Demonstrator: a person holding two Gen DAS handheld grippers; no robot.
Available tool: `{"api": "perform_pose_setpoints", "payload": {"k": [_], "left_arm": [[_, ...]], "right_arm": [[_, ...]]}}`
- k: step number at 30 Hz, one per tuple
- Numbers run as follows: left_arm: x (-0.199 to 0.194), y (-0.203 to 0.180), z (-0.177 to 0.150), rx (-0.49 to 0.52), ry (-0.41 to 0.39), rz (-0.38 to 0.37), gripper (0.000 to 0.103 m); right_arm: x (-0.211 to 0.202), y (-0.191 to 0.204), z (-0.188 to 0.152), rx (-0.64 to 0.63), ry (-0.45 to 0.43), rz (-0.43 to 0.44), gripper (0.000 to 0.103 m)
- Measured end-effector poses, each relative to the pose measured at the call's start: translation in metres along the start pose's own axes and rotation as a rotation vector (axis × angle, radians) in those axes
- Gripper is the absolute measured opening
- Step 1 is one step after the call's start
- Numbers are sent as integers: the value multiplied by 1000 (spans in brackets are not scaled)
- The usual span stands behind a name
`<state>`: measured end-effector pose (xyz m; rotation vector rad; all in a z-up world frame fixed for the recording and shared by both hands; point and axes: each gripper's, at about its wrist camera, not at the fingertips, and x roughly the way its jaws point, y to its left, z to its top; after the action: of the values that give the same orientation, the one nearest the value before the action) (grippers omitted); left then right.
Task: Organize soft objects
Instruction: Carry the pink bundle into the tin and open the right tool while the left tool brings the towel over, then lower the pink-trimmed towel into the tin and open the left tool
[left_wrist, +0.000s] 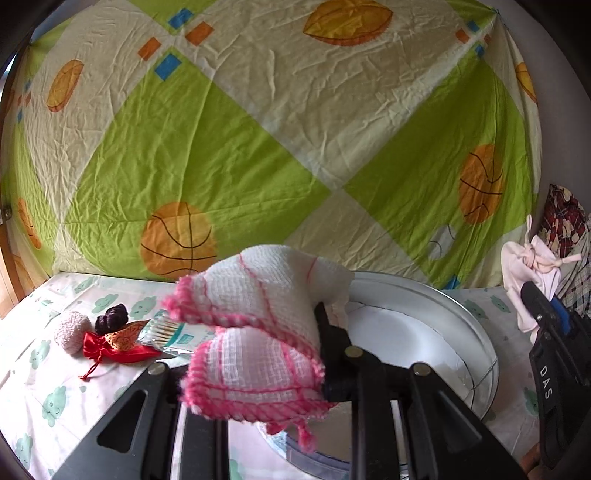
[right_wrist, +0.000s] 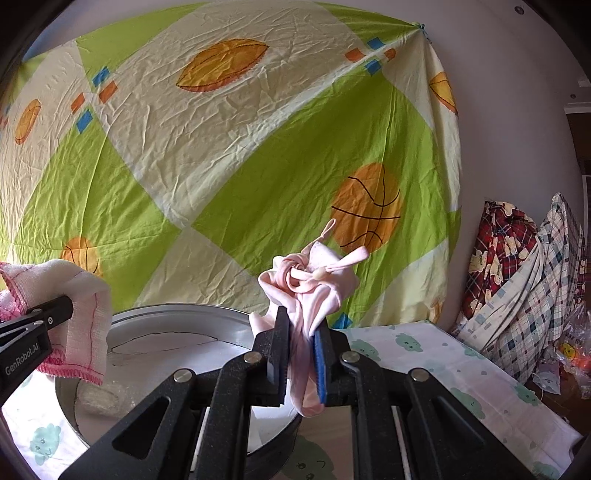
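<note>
My left gripper (left_wrist: 295, 347) is shut on a white waffle cloth with pink trim (left_wrist: 258, 332), held above the near rim of a round metal tray (left_wrist: 476, 343). The same cloth (right_wrist: 79, 295) shows at the left of the right wrist view. My right gripper (right_wrist: 301, 332) is shut on a knotted pale pink cloth (right_wrist: 314, 284), held above the tray's (right_wrist: 177, 314) right rim. In the left wrist view that pink cloth (left_wrist: 532, 266) hangs at the right beside the right gripper's body.
On the cloud-print sheet at left lie a pink fluffy ball (left_wrist: 72, 330), a dark knitted item (left_wrist: 112, 317), a red drawstring pouch (left_wrist: 114, 349) and a pack of cotton swabs (left_wrist: 173, 334). A ball-print sheet (left_wrist: 258, 129) hangs behind. Plaid bedding (right_wrist: 517, 280) is piled at right.
</note>
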<state>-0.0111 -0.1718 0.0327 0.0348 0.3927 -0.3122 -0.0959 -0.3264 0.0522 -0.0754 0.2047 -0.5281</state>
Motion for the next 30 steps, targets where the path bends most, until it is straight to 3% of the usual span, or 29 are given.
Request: {"api": "perform_pose_setpoints", "payload": {"k": [7, 20, 22, 23, 24, 26, 27, 29, 30], "left_arm": [[21, -20, -5, 6, 72, -15, 22], [37, -28, -11, 56, 130, -16, 22], [40, -28, -12, 64, 145, -11, 22], [41, -29, -12, 67, 152, -10, 23], [43, -29, -13, 70, 161, -11, 28], [43, -28, -14, 66, 165, 3, 56], [42, -26, -14, 59, 153, 32, 63], [37, -21, -13, 49, 124, 71, 88], [35, -17, -11, 39, 114, 78, 94]], "right_arm": [[27, 5, -8, -32, 72, 0, 13], [59, 20, -12, -65, 210, 121, 14], [60, 21, -12, -69, 215, 135, 21], [61, 21, -12, -69, 218, 153, 33], [62, 22, -12, -71, 220, 166, 42], [60, 23, -11, -76, 210, 178, 83], [56, 23, -11, -73, 194, 160, 83], [49, 18, -9, -52, 155, 148, 83], [45, 15, -9, -35, 133, 143, 83]]}}
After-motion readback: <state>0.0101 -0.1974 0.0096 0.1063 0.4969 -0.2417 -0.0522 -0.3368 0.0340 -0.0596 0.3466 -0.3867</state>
